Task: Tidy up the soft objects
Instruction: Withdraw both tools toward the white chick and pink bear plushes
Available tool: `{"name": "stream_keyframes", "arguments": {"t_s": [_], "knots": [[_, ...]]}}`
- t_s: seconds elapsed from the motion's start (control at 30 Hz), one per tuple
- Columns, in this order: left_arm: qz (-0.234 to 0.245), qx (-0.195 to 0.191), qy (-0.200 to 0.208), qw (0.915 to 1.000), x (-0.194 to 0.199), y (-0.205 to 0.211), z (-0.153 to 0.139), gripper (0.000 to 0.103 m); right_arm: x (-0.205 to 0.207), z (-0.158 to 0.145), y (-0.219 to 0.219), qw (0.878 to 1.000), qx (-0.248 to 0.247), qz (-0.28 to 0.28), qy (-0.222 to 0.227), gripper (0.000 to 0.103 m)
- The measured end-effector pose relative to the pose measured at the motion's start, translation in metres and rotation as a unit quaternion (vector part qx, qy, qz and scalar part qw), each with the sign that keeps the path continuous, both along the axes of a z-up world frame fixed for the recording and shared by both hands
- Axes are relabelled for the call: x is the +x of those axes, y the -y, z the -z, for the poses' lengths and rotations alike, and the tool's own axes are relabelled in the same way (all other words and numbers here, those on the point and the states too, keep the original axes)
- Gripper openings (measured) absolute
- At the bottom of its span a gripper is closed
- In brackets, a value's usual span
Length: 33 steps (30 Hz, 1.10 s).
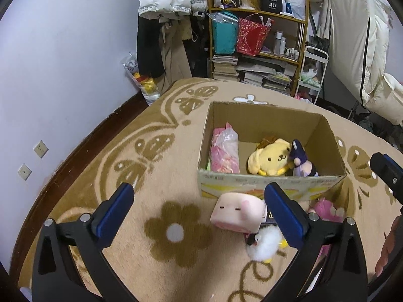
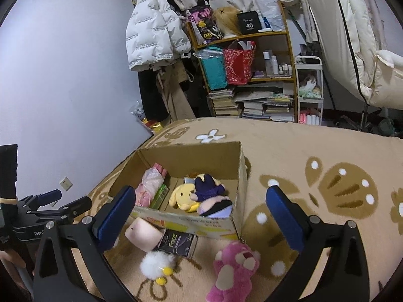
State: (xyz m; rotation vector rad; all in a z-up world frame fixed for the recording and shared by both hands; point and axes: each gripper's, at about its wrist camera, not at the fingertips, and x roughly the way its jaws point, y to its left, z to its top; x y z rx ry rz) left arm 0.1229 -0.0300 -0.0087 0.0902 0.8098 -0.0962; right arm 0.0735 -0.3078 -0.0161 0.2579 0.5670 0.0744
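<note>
An open cardboard box (image 1: 272, 183) (image 2: 191, 222) stands on a beige patterned blanket. It holds a yellow dog plush (image 1: 270, 157) (image 2: 181, 196), a purple doll (image 1: 303, 162) (image 2: 212, 196) and a pink wrapped bundle (image 1: 225, 151) (image 2: 148, 187). In front of the box lie a pink block plush (image 1: 236, 212) (image 2: 143, 234), a white fluffy duck (image 1: 264, 244) (image 2: 156, 264), a dark packet (image 2: 178, 244) and a pink bear plush (image 2: 234, 269) (image 1: 327, 210). My left gripper (image 1: 201, 211) is open and empty above the blanket, left of the block plush. My right gripper (image 2: 199, 216) is open and empty above the box's front.
A cluttered shelf (image 1: 259, 40) (image 2: 249, 75) with books, bags and bottles stands behind the bed. Coats hang beside it (image 1: 163, 12) (image 2: 156, 30). A white cart (image 2: 308, 90) and a cream duvet (image 2: 352, 37) are at the right. The wall (image 1: 63, 75) runs along the left.
</note>
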Motion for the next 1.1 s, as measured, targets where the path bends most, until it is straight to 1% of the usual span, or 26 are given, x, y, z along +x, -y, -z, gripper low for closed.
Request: {"name": "stream_keyframes", "arguments": {"t_s": [0.3,0.43,0.57,0.7,0.83,1.1], "knots": [[-0.002,-0.008,-0.038,0.9992,-0.001,-0.002,0.025,0.102,-0.008,0.029,-0.001,0.999,0.013,0.002,-0.045,0.103],[-0.004,-0.022,-0.052,0.9984,-0.005,-0.002,0.032,0.102,-0.006,0.042,-0.001,0.998,0.016,0.001,-0.068,0.103],[0.000,-0.018,-0.070,0.9974,-0.005,0.002,0.044,0.102,-0.002,0.055,0.000,0.996,0.018,-0.001,-0.089,0.103],[0.007,-0.023,-0.082,0.9963,-0.005,0.006,0.052,0.102,0.002,0.068,0.001,0.995,0.024,0.000,-0.096,0.103],[0.014,-0.015,-0.092,0.9956,-0.004,0.013,0.062,0.102,0.007,0.080,0.003,0.993,0.025,0.005,-0.112,0.103],[0.027,-0.015,-0.123,0.9919,-0.002,0.024,0.084,0.102,0.013,0.102,0.016,0.988,0.053,0.021,-0.143,0.103]]}}
